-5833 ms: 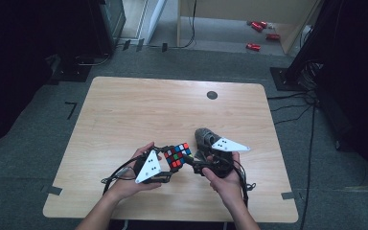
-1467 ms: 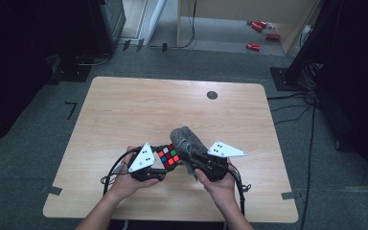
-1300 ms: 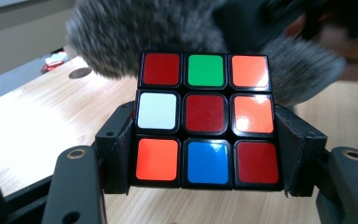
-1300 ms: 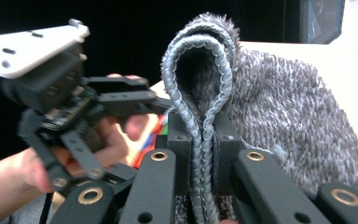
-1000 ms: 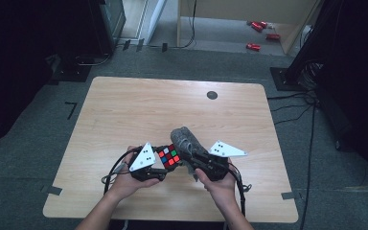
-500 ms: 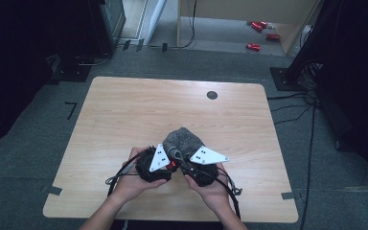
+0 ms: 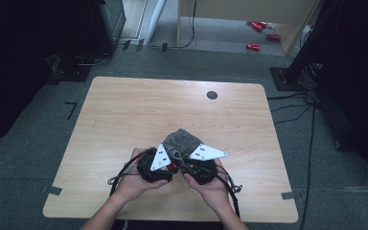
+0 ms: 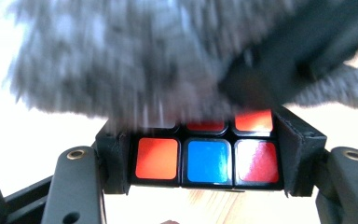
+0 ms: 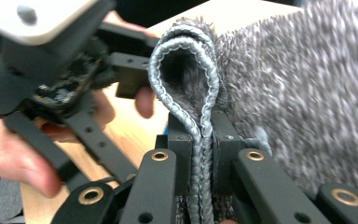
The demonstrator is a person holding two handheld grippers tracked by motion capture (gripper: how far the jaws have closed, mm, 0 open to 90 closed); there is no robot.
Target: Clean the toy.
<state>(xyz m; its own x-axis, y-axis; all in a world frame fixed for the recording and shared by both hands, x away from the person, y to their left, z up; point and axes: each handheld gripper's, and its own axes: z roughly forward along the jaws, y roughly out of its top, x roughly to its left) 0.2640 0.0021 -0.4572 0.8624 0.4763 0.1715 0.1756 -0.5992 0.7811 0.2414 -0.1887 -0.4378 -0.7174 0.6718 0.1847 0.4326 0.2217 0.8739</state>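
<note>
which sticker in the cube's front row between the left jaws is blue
The middle sticker on the cube; the stickers either side of it are orange-red.

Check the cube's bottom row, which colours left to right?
Orange, blue, red on the cube, clearest in the left gripper view; a glare washes the red tile.

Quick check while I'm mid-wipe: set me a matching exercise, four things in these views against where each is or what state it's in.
Things:
1. puzzle cube
2. grey cloth
3. black round mark
4. red cans

Places or states:
A. on the floor beyond the table
B. clamped between the left tool's jaws
C. on the table top near its far edge
D. folded hem pinched in the right tool

Pairs: 1-B, 2-D, 3-C, 4-A
</note>
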